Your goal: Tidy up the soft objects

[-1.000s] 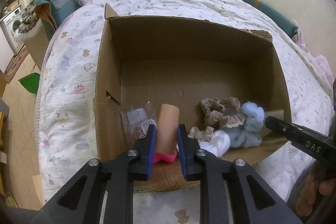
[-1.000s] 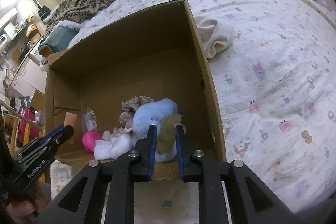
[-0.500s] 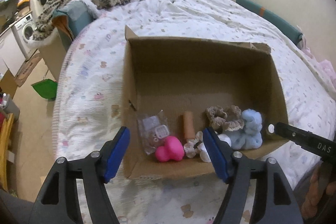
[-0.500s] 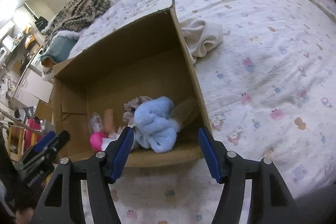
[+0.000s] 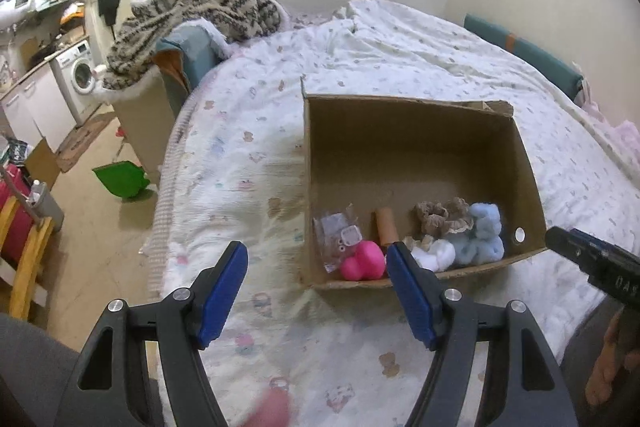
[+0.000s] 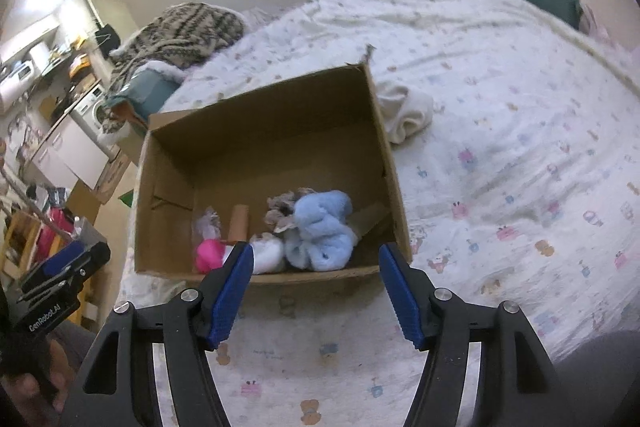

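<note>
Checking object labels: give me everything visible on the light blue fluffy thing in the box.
The light blue fluffy item looks like plush fleece, bunched into soft lobes rather than folded flat. It lies loose on the floor of the cardboard box, near the front wall, toward the box's right side. It presses against the brown frilly scrunchies behind it and the white soft piece beside it. Neither gripper touches it.

Your box's near wall (image 6: 256, 277) hides the lower parts of the pink toy (image 6: 210, 254) and white sock (image 6: 267, 255); a blurred pinkish patch (image 5: 269, 411) at the left view's bottom edge can't be identified
</note>
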A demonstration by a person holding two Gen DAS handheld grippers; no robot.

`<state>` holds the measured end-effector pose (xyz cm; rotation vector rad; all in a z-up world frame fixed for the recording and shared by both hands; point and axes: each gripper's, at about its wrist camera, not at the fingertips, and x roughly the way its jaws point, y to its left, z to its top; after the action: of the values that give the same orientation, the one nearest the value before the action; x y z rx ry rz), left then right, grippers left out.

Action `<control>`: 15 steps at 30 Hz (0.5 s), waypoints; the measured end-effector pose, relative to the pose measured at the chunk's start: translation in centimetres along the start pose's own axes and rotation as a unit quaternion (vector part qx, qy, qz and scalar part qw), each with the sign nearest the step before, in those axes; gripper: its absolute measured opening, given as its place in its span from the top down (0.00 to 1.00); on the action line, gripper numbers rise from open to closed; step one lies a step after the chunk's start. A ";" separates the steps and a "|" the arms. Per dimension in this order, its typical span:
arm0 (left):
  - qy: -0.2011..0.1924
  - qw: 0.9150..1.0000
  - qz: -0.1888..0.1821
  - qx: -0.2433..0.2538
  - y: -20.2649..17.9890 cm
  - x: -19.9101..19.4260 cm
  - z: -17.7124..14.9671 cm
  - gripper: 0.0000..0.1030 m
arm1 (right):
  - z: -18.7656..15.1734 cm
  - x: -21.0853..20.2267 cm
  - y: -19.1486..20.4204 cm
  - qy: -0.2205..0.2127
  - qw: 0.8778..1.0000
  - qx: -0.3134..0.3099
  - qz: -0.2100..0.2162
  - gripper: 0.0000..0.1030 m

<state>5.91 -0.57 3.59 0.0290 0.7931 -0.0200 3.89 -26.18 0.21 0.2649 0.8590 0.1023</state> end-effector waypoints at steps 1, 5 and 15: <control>-0.004 1.000 0.000 -0.004 0.1 -0.3 -0.2 0.33 | -0.3 -0.2 0.4 -0.003 1.000 -0.004 0.000 0.33; -0.010 1.000 0.010 -0.018 0.5 -1.3 -0.9 0.19 | -1.4 -1.1 1.5 -0.017 1.000 -0.014 0.002 0.33; -0.008 0.999 0.015 -0.028 1.0 -1.9 -1.8 0.00 | -2.6 -1.7 2.8 -0.036 0.999 -0.021 -0.026 0.27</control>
<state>3.31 0.52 3.72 -0.0115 0.7763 0.0308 0.83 -23.35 0.55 0.2060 0.7918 0.0609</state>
